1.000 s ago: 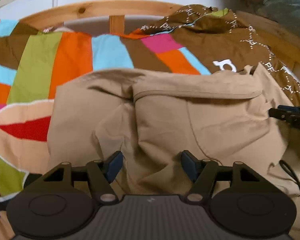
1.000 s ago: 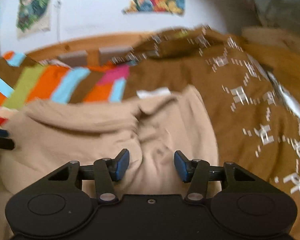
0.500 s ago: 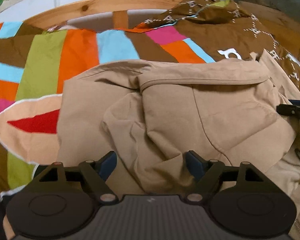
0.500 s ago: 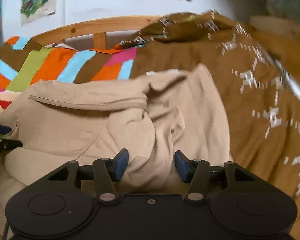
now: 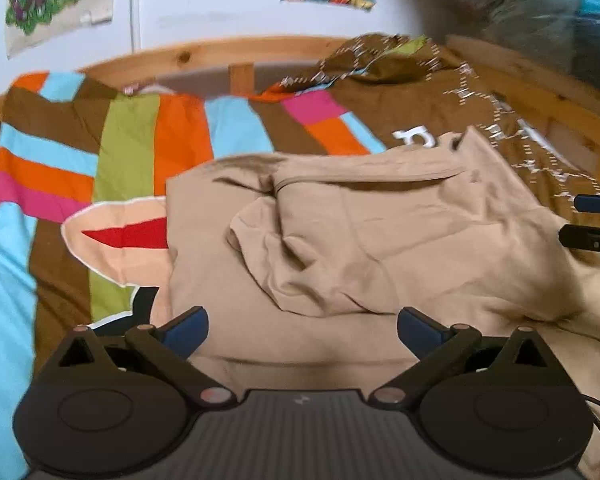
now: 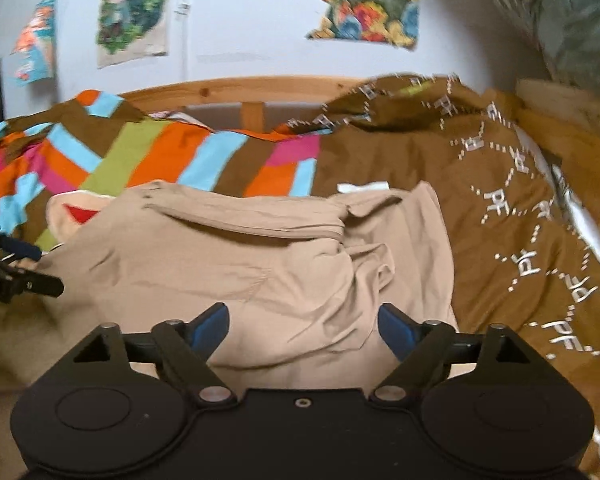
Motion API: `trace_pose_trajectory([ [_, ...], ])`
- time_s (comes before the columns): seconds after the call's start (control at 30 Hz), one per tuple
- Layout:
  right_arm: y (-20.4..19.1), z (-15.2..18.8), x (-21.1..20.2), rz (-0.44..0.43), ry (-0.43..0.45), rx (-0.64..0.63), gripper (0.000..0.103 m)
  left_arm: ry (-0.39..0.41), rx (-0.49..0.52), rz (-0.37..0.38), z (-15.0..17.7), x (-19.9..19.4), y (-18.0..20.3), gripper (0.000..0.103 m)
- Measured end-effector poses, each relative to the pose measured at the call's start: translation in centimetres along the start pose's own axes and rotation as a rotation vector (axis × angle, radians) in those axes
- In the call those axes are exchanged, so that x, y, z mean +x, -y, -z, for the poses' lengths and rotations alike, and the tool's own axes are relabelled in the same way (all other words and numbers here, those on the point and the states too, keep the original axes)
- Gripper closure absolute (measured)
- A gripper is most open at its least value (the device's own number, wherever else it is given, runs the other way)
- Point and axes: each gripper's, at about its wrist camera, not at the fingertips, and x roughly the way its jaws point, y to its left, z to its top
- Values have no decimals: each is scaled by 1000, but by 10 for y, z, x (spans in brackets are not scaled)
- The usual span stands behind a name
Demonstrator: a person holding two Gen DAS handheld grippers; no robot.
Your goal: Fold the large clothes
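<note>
Both grippers hang empty over the garment. Left gripper (image 5: 302, 330): blue pads spread wide at the lower centre of the left wrist view, tan cloth showing in the gap but neither pad pressing on it; its jaws have just been opening. Right gripper (image 6: 302, 328): same picture in the right wrist view, pads well apart, jaws likewise just opening, cloth visible between them and not pinched.

Tan garment (image 5: 380, 240): lies on the bed, filling the centre of both views, directly ahead of and below each tool. A folded-over flap sits on top, its seamed edge running left to right across mid-frame, so the long axis of the bundle runs across the picture, roughly square to the way the fingers point. Flap is rumpled, with a bunched lobe toward lower centre in the left view.

Each gripper appears at the edge of the other's view: the right one at right mid-frame in the left view, the left one at left mid-frame in the right view. Judgement: the two tools flank the garment, left tool nearer its left end, right tool nearer its right end.

Outward: striped patchwork cover (image 5: 148, 148) under the garment's left and upper-left; brown blanket with white lettering (image 6: 500, 200) at right; wooden bed frame (image 5: 220, 52) across the top.

Judgement: one fold laid and let go; next grasp points are the left and right ends.
</note>
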Motion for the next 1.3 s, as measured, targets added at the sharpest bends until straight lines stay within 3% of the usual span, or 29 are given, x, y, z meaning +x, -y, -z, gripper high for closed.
trace_pose_trajectory([
  [0.17, -13, 9, -64, -15, 29, -25, 5, 12, 47, -1, 22, -47, 20, 1],
  [0.27, -21, 22, -99, -28, 16, -44, 1, -20, 108, 48, 49, -75, 35, 1],
  [0.5, -55, 71, -148, -84, -151, -103, 1, -141, 311, 136, 110, -106, 64, 1],
  [0.73, -97, 109, -145, -116, -278, -304, 1, -192, 363, 180, 131, -105, 80, 1],
  [0.93, -128, 129, -126, -119, -300, -444, 1, -207, 391, 177, 134, -101, 85, 1],
  [1.1, -136, 135, -114, -120, -311, -487, 1, -220, 382, 160, 133, -99, 86, 1],
  [1.23, -128, 133, -111, -128, -339, -449, 1, -237, 393, 136, 132, -96, 90, 1],
  [1.3, -128, 132, -110, -95, -322, -464, 1, -247, 391, 130, 131, -94, 91, 1],
])
